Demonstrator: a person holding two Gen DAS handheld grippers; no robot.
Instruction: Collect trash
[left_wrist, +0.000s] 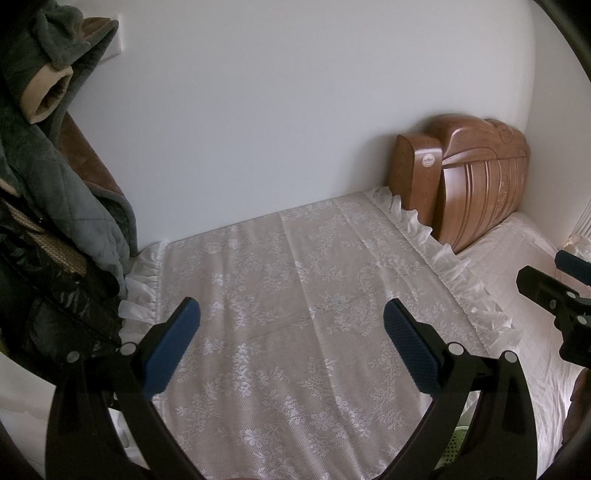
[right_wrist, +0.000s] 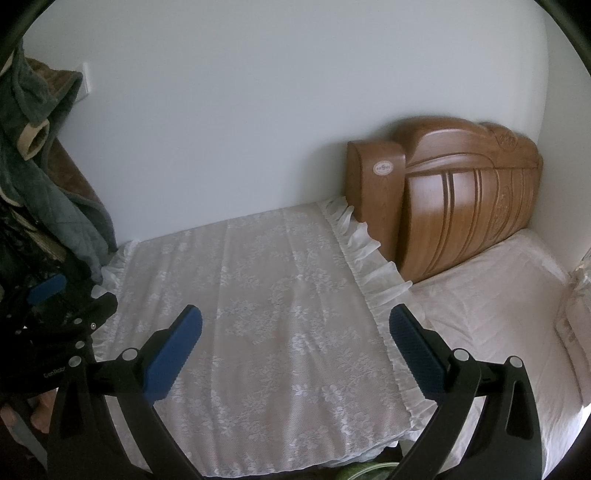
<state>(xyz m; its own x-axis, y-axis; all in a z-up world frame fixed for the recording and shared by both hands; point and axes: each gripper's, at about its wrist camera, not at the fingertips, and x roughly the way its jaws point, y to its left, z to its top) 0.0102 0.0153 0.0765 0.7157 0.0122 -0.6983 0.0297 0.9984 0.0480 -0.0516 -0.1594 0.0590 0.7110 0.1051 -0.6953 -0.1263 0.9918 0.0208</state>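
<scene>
Left wrist view shows the left gripper (left_wrist: 291, 325) wide open and empty mid-frame over a lace cloth (left_wrist: 295, 295), the right gripper (right_wrist: 295, 328) likewise, with no trash discernible.

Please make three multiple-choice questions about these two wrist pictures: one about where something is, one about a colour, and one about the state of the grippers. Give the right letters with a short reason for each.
1. Where does the wooden headboard stand?
A. left of the lace cloth
B. right of the lace cloth, against the wall
C. on the lace cloth

2. What colour are the pads on the fingers?
A. blue
B. red
C. white

3. What state are the two grippers in?
A. both shut on trash
B. one open, one shut
C. both open, empty

Answers:
1 B: the wooden headboard rises past the right frill of the lace cloth.
2 A: the pads are blue.
3 C: the left gripper and right gripper show wide gaps with only cloth behind.
</scene>
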